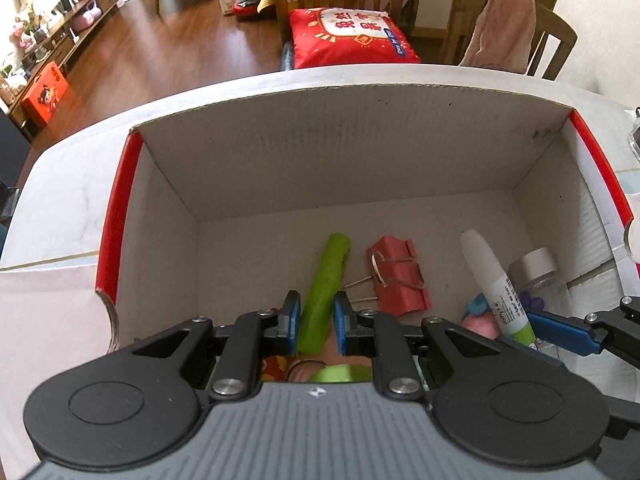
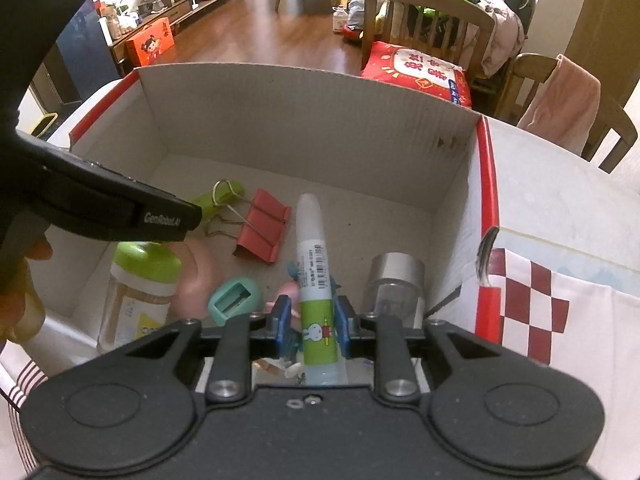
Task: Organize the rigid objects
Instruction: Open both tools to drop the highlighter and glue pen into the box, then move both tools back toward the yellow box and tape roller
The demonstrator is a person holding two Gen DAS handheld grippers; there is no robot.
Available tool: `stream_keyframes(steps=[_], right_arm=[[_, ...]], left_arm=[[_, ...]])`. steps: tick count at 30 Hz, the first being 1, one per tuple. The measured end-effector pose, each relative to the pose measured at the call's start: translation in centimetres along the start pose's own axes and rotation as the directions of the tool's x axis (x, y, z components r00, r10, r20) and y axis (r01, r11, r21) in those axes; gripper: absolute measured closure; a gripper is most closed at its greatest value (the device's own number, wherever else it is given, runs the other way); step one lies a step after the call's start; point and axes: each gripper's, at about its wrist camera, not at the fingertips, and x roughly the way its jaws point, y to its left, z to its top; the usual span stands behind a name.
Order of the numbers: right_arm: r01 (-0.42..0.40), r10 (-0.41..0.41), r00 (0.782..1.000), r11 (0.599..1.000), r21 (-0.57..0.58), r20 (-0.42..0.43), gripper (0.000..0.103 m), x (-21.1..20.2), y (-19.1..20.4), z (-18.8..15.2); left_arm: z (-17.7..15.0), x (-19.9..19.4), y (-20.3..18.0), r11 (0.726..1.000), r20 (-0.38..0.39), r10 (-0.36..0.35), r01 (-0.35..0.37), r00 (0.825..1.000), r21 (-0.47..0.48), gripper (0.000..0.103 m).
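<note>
The left claw (image 1: pixel 316 322) reaches down into the box (image 1: pixel 352 152) and pinches a green tube (image 1: pixel 325 292) between its blue pads; the tube runs forward from the claw and lies on the box floor. Just right of that claw lies a red clip (image 1: pixel 398 276), its wire handles pointing back toward the pads. The right claw (image 2: pixel 313 326) is also inside the box, its pads set on either side of a glue stick (image 2: pixel 316 280) whose white tip points ahead; whether the pads press on it cannot be told. Right of this claw stands a silver-capped jar (image 2: pixel 394 284). Left of it sit a teal sharpener (image 2: pixel 235 294), a pink object (image 2: pixel 198 280) and a green-lidded jar (image 2: pixel 138 292). The box stands on the counter (image 2: pixel 560 184), beside a checked cloth (image 2: pixel 532 300).
</note>
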Motion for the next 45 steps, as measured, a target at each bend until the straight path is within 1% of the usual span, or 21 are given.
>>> stream_keyframes(steps=[3, 7, 9, 15, 23, 26, 31, 35, 40, 45], right_arm=[[-0.013, 0.013, 1.0, 1.0, 0.006, 0.006, 0.074, -0.3, -0.1, -0.1], [-0.026, 0.026, 0.999, 0.999, 0.018, 0.023, 0.065, -1.1, -0.2, -0.3], [-0.026, 0.025, 0.999, 0.999, 0.02, 0.037, 0.063, -1.6, -0.2, -0.5], [-0.028, 0.025, 0.997, 0.999, 0.031, 0.079, 0.058, -3.7, -0.2, -0.7], [-0.028, 0.023, 0.989, 0.999, 0.029, 0.144, 0.056, -7.0, 0.5, -1.2], [-0.028, 0.023, 0.986, 0.999, 0.029, 0.163, 0.054, -8.3, 0.9, -1.7], [-0.028, 0.022, 0.98, 0.999, 0.028, 0.197, 0.048, -10.3, 1.6, -2.6], [-0.029, 0.022, 0.976, 0.999, 0.03, 0.217, 0.045, -11.8, 2.3, -3.5], [-0.033, 0.025, 0.971, 0.999, 0.027, 0.238, 0.042, -13.4, 3.1, -4.9], [-0.039, 0.031, 0.964, 0.999, 0.025, 0.265, 0.039, -15.0, 3.3, -6.6]], left_arm=[[-0.4, -0.4, 0.2, 1.0, 0.005, -0.001, 0.001, 1.0, -0.005, 0.086], [-0.7, -1.4, 0.5, 1.0, 0.03, -0.005, 0.006, 1.0, -0.007, 0.086], [-0.8, -2.0, 0.7, 1.0, 0.043, -0.013, 0.013, 0.999, -0.011, 0.086], [-1.4, -4.3, 0.6, 0.999, 0.086, -0.037, 0.039, 0.996, -0.019, 0.086], [-2.6, -8.1, 0.4, 0.999, 0.154, -0.052, 0.054, 0.987, -0.009, 0.086], [-3.3, -9.4, 0.3, 0.998, 0.176, -0.059, 0.06, 0.983, 0.0, 0.086], [-4.7, -11.5, 0.4, 0.998, 0.207, -0.067, 0.069, 0.976, -0.002, 0.086], [-6.0, -13.1, 0.8, 0.997, 0.226, -0.068, 0.072, 0.972, -0.006, 0.086], [-8.1, -14.9, 1.1, 0.998, 0.251, -0.061, 0.063, 0.966, -0.002, 0.086], [-10.4, -16.9, 1.3, 0.997, 0.28, -0.078, 0.081, 0.957, -0.001, 0.086]])
